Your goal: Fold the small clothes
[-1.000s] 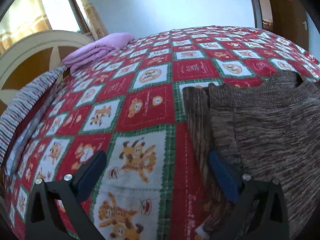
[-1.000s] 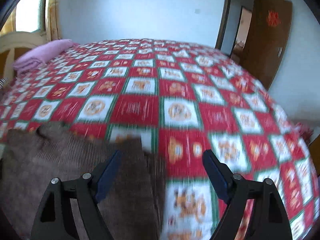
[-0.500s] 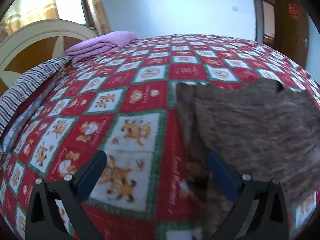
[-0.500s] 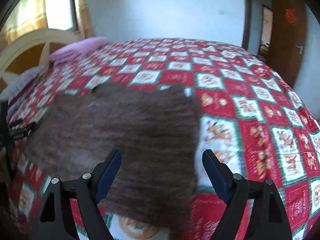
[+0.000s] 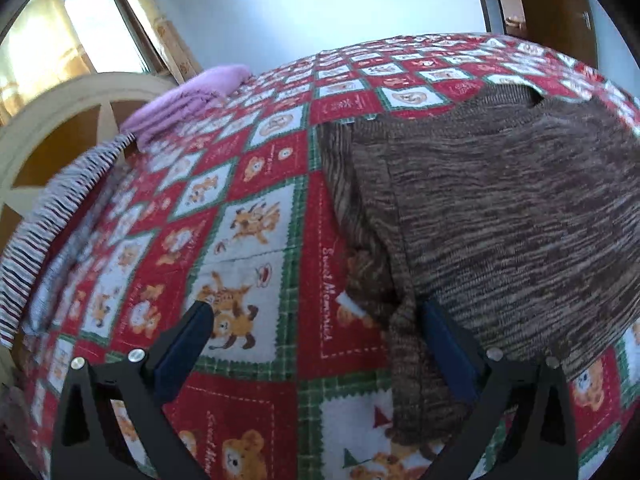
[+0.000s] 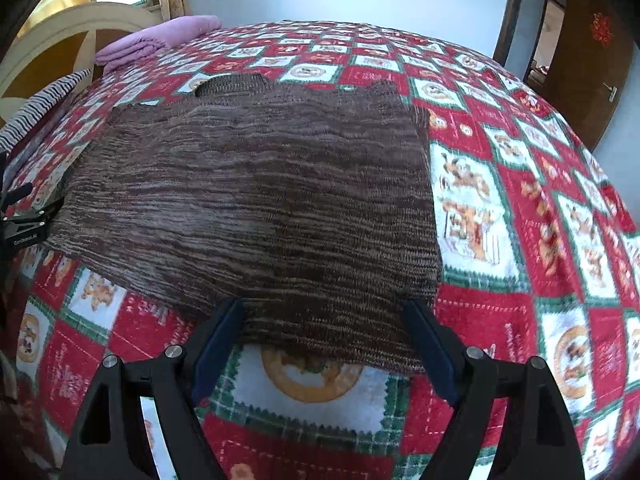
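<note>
1. Brown knitted sweater [image 6: 256,200] lies flat on the patterned bedspread [image 6: 520,240], its neck end farthest from both grippers.
2. Right gripper [image 6: 324,332]: jaws wide, empty, straddling the near hem's right corner.
3. Left gripper [image 5: 316,332]: jaws wide, empty; 1 finger [image 5: 448,352] beside the folded left edge.
4. Folded pink cloth [image 6: 156,40] and striped fabric [image 5: 52,216] lie well apart; nothing obstructs.

Sweater [image 6: 256,200] is lying flat on the bedspread [image 6: 520,208], near its front edge. Folded blanket [image 6: 156,40] is sitting far behind at the left, by the headboard [image 6: 60,36]. Striped cloth [image 5: 52,216] is lying along the left edge. Door [image 6: 588,60] is standing behind at right.
</note>
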Motion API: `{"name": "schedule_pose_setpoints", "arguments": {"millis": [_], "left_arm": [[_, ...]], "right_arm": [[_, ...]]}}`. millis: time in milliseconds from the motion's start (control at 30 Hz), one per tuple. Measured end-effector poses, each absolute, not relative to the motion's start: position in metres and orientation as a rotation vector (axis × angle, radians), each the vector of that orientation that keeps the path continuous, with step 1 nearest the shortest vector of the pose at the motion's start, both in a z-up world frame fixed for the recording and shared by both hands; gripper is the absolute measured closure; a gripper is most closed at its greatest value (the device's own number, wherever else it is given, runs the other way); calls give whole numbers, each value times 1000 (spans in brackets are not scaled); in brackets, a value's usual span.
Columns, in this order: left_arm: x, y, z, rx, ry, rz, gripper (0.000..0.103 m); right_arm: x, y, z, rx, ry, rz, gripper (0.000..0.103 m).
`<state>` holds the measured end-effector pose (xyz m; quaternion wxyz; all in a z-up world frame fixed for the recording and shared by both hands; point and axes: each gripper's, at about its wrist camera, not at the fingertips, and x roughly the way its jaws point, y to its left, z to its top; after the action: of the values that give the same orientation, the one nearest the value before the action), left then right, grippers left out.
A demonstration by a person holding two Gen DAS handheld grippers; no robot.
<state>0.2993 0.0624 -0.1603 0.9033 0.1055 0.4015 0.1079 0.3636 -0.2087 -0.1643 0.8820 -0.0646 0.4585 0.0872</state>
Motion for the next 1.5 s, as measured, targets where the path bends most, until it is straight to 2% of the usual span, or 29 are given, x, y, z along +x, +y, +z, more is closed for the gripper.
{"name": "schedule_pose_setpoints", "arguments": {"millis": [100, 200, 333, 533, 767, 900, 1233, 1500], "left_arm": [[298, 76, -159, 118, 840, 194, 0], [297, 77, -160, 97, 844, 198, 0], [295, 71, -164, 123, 865, 204, 0], [287, 73, -165, 101, 866, 195, 0], [284, 87, -162, -1, 878, 146, 0], [276, 102, -154, -63, 851, 146, 0], [313, 128, -130, -79, 785, 166, 0], [351, 125, -129, -59, 765, 157, 0]], "right_arm": [[372, -209, -137, -73, 852, 185, 20], [401, -204, -133, -42, 834, 187, 20], [428, -199, -176, -34, 974, 161, 20], [379, -195, -184, -109, 917, 139, 20], [388, -191, -176, -134, 948, 142, 19], [376, -179, -154, -99, 866, 153, 19], [353, -52, -139, -314, 784, 417, 19], [337, 27, -149, -498, 702, 506, 19]]}}
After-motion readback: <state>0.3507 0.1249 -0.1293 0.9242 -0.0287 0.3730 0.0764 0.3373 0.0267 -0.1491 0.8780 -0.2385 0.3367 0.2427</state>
